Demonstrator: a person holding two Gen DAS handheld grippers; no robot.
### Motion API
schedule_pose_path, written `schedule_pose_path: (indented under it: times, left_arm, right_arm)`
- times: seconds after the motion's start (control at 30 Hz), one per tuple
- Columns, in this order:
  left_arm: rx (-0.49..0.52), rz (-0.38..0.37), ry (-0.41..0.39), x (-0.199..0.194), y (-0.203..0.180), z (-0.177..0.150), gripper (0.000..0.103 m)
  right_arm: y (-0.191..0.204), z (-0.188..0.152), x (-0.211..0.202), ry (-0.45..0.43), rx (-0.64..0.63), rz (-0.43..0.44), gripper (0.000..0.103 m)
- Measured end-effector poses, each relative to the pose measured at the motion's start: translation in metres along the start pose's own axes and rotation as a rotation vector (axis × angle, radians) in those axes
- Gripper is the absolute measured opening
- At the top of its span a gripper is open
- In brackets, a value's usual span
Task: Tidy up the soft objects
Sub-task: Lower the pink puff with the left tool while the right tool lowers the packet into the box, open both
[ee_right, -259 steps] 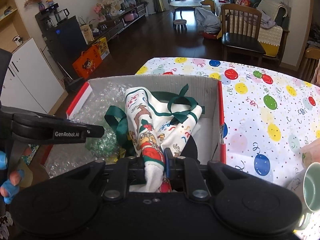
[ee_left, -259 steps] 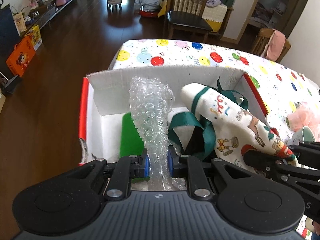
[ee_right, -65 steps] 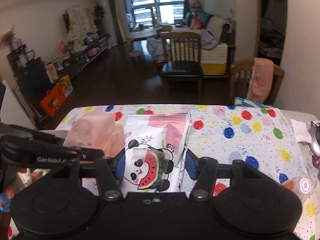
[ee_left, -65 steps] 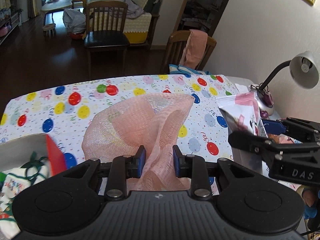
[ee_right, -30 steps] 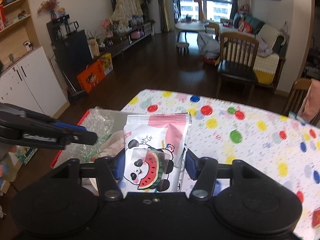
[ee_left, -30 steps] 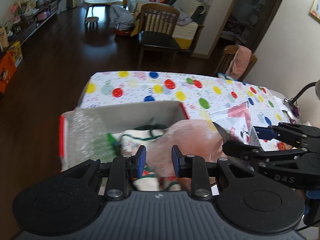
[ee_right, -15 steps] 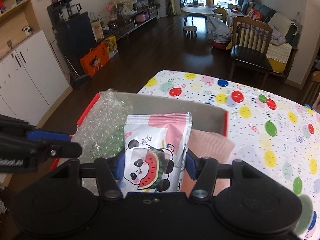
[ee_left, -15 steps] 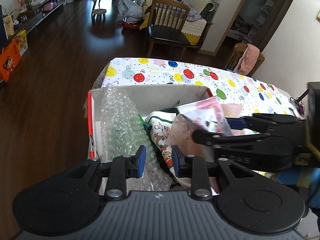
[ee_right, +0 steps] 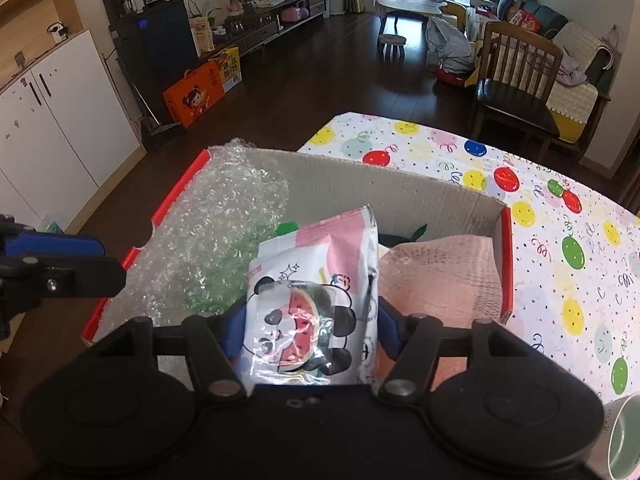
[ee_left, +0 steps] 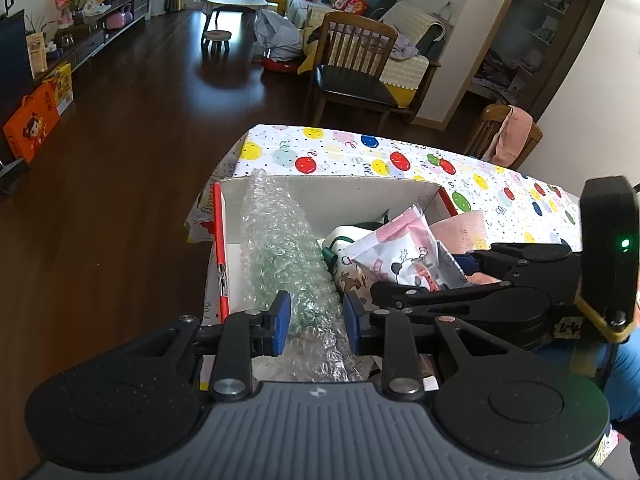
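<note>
A cardboard box with red edges (ee_left: 332,196) (ee_right: 400,188) stands at the table's left end. It holds bubble wrap (ee_left: 280,252) (ee_right: 216,240), a printed Christmas bag (ee_left: 352,276) and a pink mesh cloth (ee_left: 464,228) (ee_right: 440,280). My right gripper (ee_right: 312,320) is shut on a pink and white panda snack packet (ee_right: 316,280) (ee_left: 400,256) and holds it over the box. My left gripper (ee_left: 314,320) is open and empty above the box's near edge, over the bubble wrap.
The table has a balloon-print cloth (ee_left: 360,156) (ee_right: 560,200). A pale green cup (ee_right: 624,436) stands at the right. A wooden chair (ee_left: 352,68) stands beyond the table, and dark wooden floor (ee_left: 120,140) lies to the left.
My left gripper let go of the pink mesh cloth, which now lies in the box, and its jaws opened wider. My right gripper carried the panda packet down over the box.
</note>
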State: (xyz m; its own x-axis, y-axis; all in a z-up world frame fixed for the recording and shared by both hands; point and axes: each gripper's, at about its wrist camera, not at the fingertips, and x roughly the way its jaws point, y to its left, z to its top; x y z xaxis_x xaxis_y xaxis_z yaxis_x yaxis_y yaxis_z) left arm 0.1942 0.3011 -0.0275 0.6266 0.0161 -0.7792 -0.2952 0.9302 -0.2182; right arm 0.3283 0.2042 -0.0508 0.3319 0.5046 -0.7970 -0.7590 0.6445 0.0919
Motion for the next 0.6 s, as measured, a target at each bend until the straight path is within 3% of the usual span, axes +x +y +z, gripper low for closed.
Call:
schedule_pose_path:
  times: [0.17,0.6]
  left_arm:
    - [0.004,0.006,-0.018,-0.005,-0.001,-0.003,0.027]
    - [0.053,0.001,-0.102,-0.037,-0.017,-0.007,0.028]
  right_arm:
    - [0.003,0.002,-0.018,-0.040,-0.014,0.005,0.072]
    - [0.005,0.000,-0.094,-0.155,-0.012,0.023,0.077]
